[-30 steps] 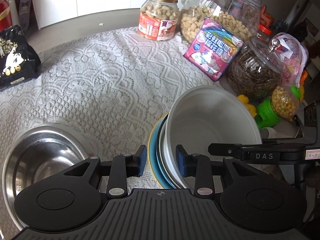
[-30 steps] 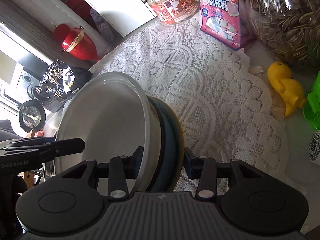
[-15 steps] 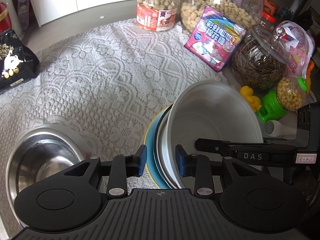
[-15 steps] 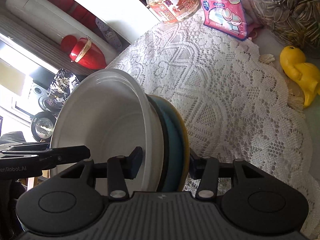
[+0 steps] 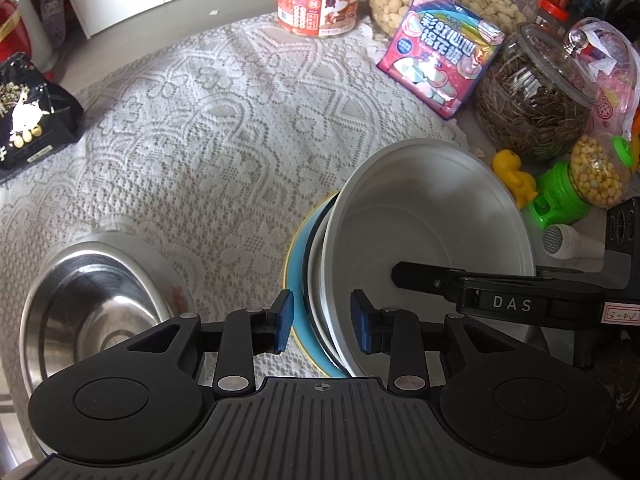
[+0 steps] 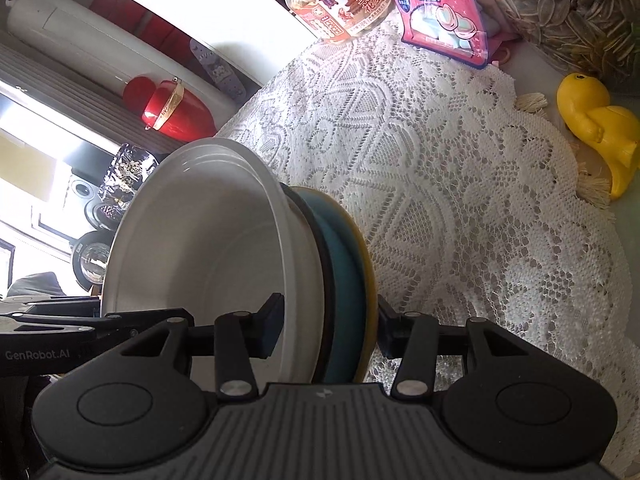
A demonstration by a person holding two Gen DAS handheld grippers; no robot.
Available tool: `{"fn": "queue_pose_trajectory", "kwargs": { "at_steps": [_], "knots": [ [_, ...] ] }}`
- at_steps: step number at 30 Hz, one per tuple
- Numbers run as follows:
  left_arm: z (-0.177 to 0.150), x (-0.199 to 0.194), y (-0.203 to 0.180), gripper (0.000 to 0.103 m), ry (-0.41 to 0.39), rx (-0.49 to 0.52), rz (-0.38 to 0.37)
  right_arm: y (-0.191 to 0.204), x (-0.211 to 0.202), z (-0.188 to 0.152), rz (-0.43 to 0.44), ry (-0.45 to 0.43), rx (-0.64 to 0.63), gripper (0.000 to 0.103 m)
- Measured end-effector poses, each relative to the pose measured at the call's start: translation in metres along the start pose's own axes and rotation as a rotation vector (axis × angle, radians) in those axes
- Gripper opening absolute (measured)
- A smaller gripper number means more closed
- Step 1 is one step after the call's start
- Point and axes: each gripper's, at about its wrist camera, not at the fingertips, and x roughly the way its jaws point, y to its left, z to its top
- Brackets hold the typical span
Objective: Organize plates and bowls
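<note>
White bowl [image 5: 432, 216] sits nested on the blue plate [image 5: 298, 248], the stack tilted above the lace cloth [image 5: 192, 120]. Left gripper [image 5: 322, 322] and right gripper [image 6: 330, 330] each clench its rim. Steel bowl [image 5: 92, 304] rests nearby.

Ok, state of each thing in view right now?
White bowl: tilted, top of stack.
Blue plate: under the bowl, yellow rim.
Left tongs: astride the stack's rim.
Right tongs: astride the stack's opposite rim.
Steel bowl: empty, on lace cloth.
Seed jar: lidded.
</note>
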Motion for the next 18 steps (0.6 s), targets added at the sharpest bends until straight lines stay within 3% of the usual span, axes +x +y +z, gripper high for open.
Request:
{"fn": "queue_pose_trajectory", "kwargs": {
  "at_steps": [6,11,15,18],
  "knots": [
    [0.008,0.007,0.004,0.035,0.022,-0.030,0.004,-0.001,0.001,-0.001,0.008,0.008,0.012,0.047],
    [0.012,0.017,0.006,0.037,0.066,-0.012,0.066,-0.002,0.001,-0.001,0.011,0.011,0.018,0.047],
    [0.012,0.024,0.013,0.035,0.116,-0.057,0.014,-0.002,0.001,-0.001,0.012,0.012,0.020,0.047],
    [0.013,0.025,0.010,0.046,0.126,-0.064,-0.004,-0.003,0.001,-0.001,0.015,0.014,0.024,0.047]
  ]
}}
